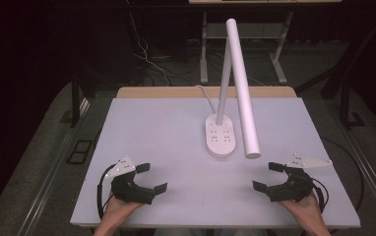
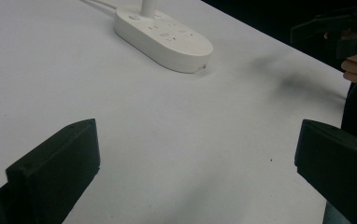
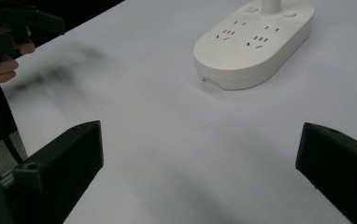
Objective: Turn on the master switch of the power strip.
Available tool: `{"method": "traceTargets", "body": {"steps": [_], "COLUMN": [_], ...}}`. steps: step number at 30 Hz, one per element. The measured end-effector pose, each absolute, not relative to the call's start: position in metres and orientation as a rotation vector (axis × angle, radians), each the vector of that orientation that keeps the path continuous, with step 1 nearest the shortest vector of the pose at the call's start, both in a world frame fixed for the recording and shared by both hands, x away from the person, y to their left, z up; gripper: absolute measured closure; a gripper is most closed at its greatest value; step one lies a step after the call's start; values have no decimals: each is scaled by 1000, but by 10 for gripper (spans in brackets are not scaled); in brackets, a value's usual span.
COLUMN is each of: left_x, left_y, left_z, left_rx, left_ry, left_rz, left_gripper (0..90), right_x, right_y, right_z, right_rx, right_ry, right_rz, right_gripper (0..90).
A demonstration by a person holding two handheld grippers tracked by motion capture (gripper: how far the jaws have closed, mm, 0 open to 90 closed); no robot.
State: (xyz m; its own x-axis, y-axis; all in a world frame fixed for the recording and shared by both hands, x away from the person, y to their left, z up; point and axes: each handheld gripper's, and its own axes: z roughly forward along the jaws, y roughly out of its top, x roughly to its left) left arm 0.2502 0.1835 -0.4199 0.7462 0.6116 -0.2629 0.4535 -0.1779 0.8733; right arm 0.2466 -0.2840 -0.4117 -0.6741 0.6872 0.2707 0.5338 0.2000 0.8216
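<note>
Lamp stem (image 2: 148, 5) cut off by top edge in both gripper views, just above the base (image 2: 165, 39). Socket markings on base too small to read. Other gripper (image 2: 340, 32), beyond the right-hand jaw, clipped at frame edge (dark, blurred). Person's forearms cut off at bottom edge in high view.

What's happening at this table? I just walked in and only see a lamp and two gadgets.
A person holds the left gripper and the right gripper low over the white table, both open and holding nothing. Between them, farther back, stands a white desk lamp with sockets in its base, untouched. Nothing is being handled yet.
</note>
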Motion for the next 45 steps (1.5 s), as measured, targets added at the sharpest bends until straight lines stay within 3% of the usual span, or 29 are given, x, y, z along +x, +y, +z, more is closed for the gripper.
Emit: {"method": "traceTargets", "body": {"steps": [45], "left_x": [267], "left_y": [171], "left_z": [-408], "left_rx": [1955], "left_ry": [789], "left_rz": [63], "left_gripper": [0], "right_x": [246], "right_y": [-289], "right_z": [-417], "right_rx": [1211], "right_ry": [2349], "right_rz": [1457], "right_gripper": [3]}}
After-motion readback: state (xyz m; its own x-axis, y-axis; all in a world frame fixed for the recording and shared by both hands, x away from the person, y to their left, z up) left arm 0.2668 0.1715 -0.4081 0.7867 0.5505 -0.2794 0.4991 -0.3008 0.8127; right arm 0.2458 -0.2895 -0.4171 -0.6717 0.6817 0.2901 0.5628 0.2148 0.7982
